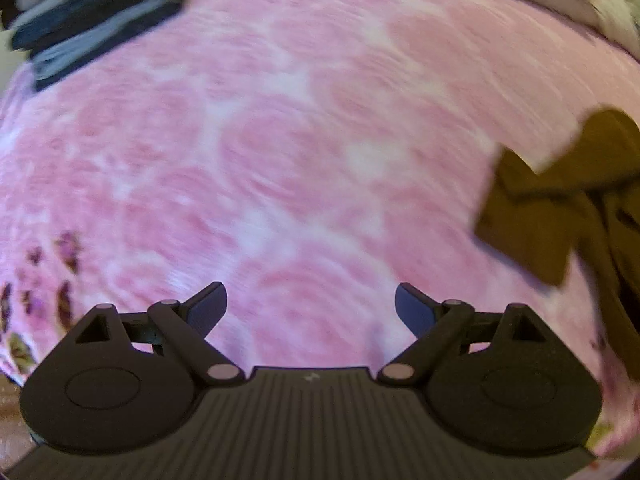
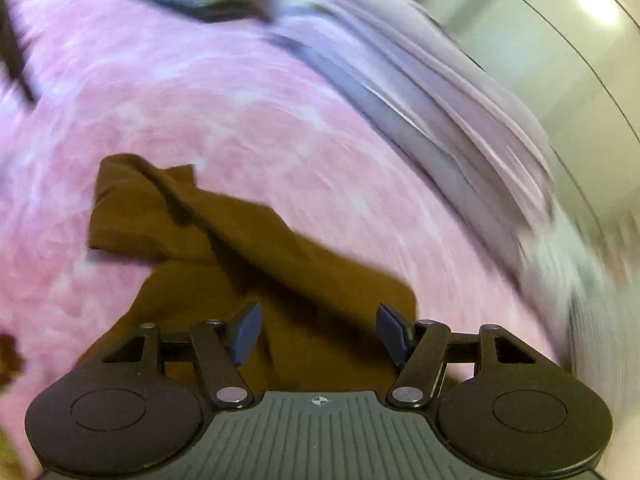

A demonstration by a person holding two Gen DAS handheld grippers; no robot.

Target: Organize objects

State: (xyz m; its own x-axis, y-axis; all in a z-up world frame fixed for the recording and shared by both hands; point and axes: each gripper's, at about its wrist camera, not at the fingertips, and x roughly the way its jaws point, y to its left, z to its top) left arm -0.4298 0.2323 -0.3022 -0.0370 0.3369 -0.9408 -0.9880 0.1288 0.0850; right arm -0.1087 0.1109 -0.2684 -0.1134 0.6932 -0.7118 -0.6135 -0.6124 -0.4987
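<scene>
Right wrist view: right gripper (image 2: 318, 330) jaws apart over brown cloth (image 2: 248, 248) at lower centre, left gripper (image 1: 311, 306) apart too; pinch an edge, not the pink blanket (image 2: 160, 112).

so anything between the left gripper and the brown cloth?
Nothing: in the left wrist view only bare pink bedspread separates the open left gripper from the brown cloth.

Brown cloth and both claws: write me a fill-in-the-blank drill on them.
1. The brown cloth lies on a ____ patterned blanket.
2. The right claw hangs over the cloth with its jaws ____.
3. Between the left claw fingers lies only ____.

Missing words: pink; open; blanket
</scene>
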